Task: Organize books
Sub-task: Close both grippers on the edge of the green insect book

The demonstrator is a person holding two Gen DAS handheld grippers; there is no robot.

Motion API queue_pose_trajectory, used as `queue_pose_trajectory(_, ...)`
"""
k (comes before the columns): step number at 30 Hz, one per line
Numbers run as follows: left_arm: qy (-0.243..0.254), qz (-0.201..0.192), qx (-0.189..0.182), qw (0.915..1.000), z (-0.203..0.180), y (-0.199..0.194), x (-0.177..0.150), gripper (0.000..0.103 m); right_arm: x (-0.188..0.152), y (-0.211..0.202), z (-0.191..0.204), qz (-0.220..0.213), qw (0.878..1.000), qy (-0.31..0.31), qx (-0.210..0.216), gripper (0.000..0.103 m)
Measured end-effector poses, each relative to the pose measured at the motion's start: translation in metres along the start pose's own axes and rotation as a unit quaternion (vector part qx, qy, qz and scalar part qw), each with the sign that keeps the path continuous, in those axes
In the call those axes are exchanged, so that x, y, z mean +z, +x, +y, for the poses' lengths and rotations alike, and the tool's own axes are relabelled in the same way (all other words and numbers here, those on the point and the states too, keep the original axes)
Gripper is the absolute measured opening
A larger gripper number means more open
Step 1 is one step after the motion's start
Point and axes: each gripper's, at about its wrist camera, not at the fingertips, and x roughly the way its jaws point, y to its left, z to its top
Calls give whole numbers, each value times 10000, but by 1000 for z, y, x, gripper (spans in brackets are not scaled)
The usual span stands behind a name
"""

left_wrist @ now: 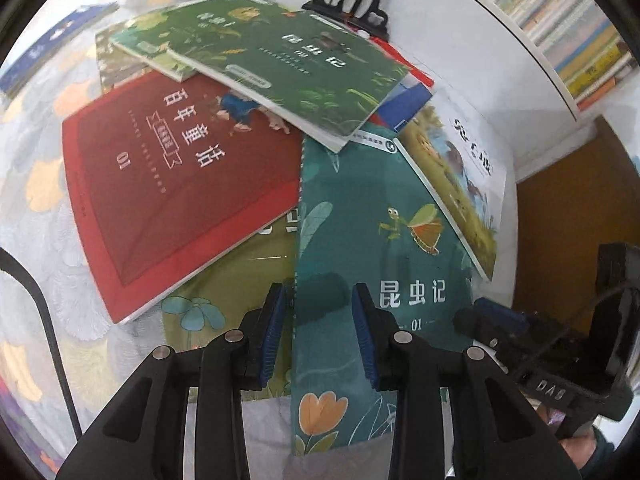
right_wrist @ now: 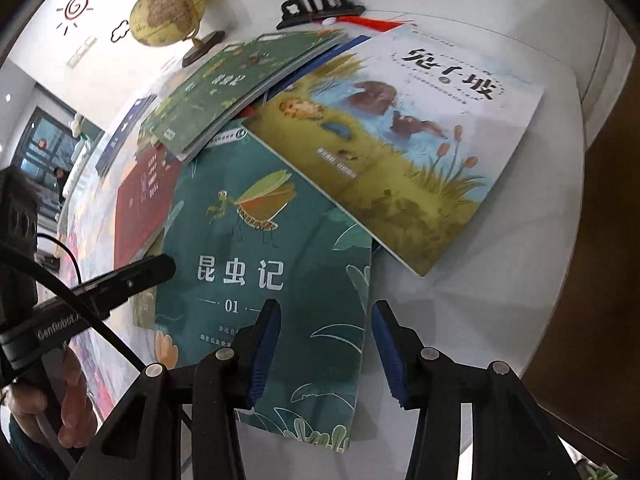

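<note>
1. Lying on the white table (right_wrist: 480,300), the teal book (left_wrist: 360,240) is the landmark; a red book (left_wrist: 172,184) lies to its left and dark green books (left_wrist: 288,64) overlap its far end.
2. Only the right wrist view shows the whole pond-cover book (right_wrist: 400,140) and a globe (right_wrist: 168,12).
3. Only the left wrist view shows a bookshelf (left_wrist: 568,28).
4. The left gripper (left_wrist: 320,332) and the right gripper (right_wrist: 324,344) are both spread, straddling the teal book's near corners and grasping nothing.

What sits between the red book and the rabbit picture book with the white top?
The teal insect book fills that gap, its spine edge beside the red book and its far corner tucked under the picture book. The left wrist view shows it best.
</note>
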Motion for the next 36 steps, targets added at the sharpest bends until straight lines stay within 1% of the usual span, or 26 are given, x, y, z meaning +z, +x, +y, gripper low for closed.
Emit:
queue_pose_trajectory(2,-71,-54,-101,9999,3,-1,1,32,-1,4,2,74,10000,-42,-33,47)
queue_pose_trajectory(4,-73,-41,-151,9999,3,-1,0,32,-1,7,3,105,9999,-87,-95,47)
queue_pose_trajectory(5,-80,-11,-242,9997,3,-1,0,32,-1,9,4,119,9998,-100,-111,47)
queue_pose_trajectory(7,-97,-53,-292,9995,2,-4,-3,32,-1,8,4,119,9999,-86,-74,47)
queue_pose_trajectory(9,-109,-84,-447,9989,3,-11,-8,32,-1,6,2,139,9998,-111,-34,47)
queue_pose_trajectory(13,-241,-308,-911,9951,11,-42,-27,32,-6,3,3,223,9996,-163,67,47)
queue_pose_trajectory(15,-323,-442,-1011,9934,16,-57,-39,32,-12,1,11,256,9991,-293,183,47)
queue_pose_trajectory(17,-424,-572,-979,9926,26,-70,-51,32,-20,0,26,288,9977,-542,270,47)
queue_pose_trajectory(19,-558,-669,-920,9919,35,-77,-56,32,-24,4,40,333,9964,-710,332,47)
queue_pose_trajectory(22,-884,-875,-770,9892,59,-88,-61,32,-29,8,65,357,9934,-976,495,47)
queue_pose_trajectory(24,-1221,-991,-821,9841,79,-91,-62,32,-28,10,81,306,9911,-1155,582,48)
queue_pose_trajectory(26,-1524,-1027,-846,9793,96,-89,-64,32,-24,19,94,302,9897,-1287,552,50)
queue_pose_trajectory(27,-1609,-967,-862,9784,102,-85,-66,32,-22,27,97,383,9897,-1274,524,51)
queue_pose_trajectory(28,-1675,-885,-846,9782,106,-81,-69,32,-20,29,97,351,9906,-1211,524,52)
queue_pose_trajectory(30,-1719,-668,-675,9805,106,-72,-77,32,-21,29,98,337,9908,-1204,519,52)
queue_pose_trajectory(33,-1724,-418,-481,9830,102,-63,-94,32,-23,30,104,280,9906,-1277,389,52)
queue_pose_trajectory(36,-1732,-286,-374,9838,100,-62,-107,32,-25,33,101,496,9906,-1206,421,51)
